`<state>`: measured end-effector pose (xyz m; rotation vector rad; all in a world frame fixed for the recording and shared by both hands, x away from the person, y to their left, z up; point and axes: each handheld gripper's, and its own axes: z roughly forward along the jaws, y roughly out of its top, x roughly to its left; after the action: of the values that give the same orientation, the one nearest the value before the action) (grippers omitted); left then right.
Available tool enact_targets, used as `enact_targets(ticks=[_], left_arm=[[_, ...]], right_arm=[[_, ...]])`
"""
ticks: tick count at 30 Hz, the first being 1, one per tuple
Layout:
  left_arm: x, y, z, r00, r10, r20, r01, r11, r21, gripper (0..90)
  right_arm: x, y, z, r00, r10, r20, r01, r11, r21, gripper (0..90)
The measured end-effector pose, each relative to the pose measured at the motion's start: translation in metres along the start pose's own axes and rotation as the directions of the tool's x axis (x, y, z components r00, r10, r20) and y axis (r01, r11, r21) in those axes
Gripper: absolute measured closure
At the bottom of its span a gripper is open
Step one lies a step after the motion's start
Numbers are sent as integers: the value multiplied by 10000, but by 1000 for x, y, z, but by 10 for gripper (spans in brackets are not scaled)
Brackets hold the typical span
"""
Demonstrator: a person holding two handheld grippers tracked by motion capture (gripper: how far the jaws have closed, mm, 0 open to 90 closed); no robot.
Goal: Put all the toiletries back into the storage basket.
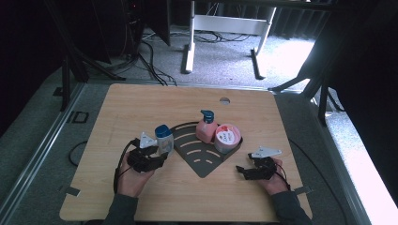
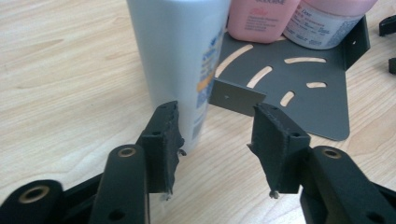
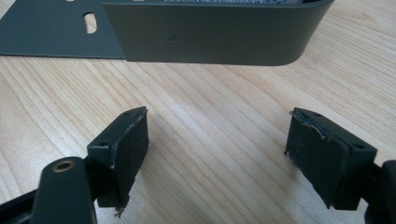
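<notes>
A white bottle with a blue cap (image 1: pixel 164 138) stands upright on the wooden table, against the left corner of a dark grey slotted tray (image 1: pixel 202 161). My left gripper (image 1: pixel 158 154) is just in front of it, open. In the left gripper view the bottle (image 2: pixel 177 56) rises just past the left pad (image 2: pixel 164 135), and nothing lies between the jaws (image 2: pixel 215 126). A pink pump bottle (image 1: pixel 206 129) and a pink-lidded jar (image 1: pixel 226 137) stand at the tray's back wall. My right gripper (image 1: pixel 241 171) rests open right of the tray, facing its curved wall (image 3: pixel 215 37), with bare table between the pads (image 3: pixel 217 135).
The table (image 1: pixel 141 108) has a round hole (image 1: pixel 225 100) near its far edge. Cables and desk legs (image 1: pixel 187 51) lie on the floor beyond. In the left gripper view the pink bottle (image 2: pixel 261 18) and jar (image 2: pixel 322 23) stand behind the tray floor (image 2: pixel 317 107).
</notes>
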<state>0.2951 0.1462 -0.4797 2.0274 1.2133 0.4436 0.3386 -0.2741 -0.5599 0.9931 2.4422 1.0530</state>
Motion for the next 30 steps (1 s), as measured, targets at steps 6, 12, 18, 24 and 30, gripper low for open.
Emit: enact_targets(ticks=[6,12,18,24,30], left_arm=[[8,3,-3,9999,-111,87,112,9999,-88,476],[14,6,-3,9995,-141,280,141,9999,3,441],[15,9,-2,9992,-55,390,54,10000,29,384],[15,10,-1,9988,-8,495,6,10000,53,335],[15,13,-1,9978,142,647,-145,9999,39,300]], right_arm=[[0,0,0,10000,-1,0,1,10000,7,209],[0,0,0,10000,-12,0,12,10000,10,209],[0,0,0,10000,-6,-1,6,10000,7,209],[0,0,0,10000,10,1,-10,10000,12,209],[0,0,0,10000,9,-2,-9,10000,12,209]])
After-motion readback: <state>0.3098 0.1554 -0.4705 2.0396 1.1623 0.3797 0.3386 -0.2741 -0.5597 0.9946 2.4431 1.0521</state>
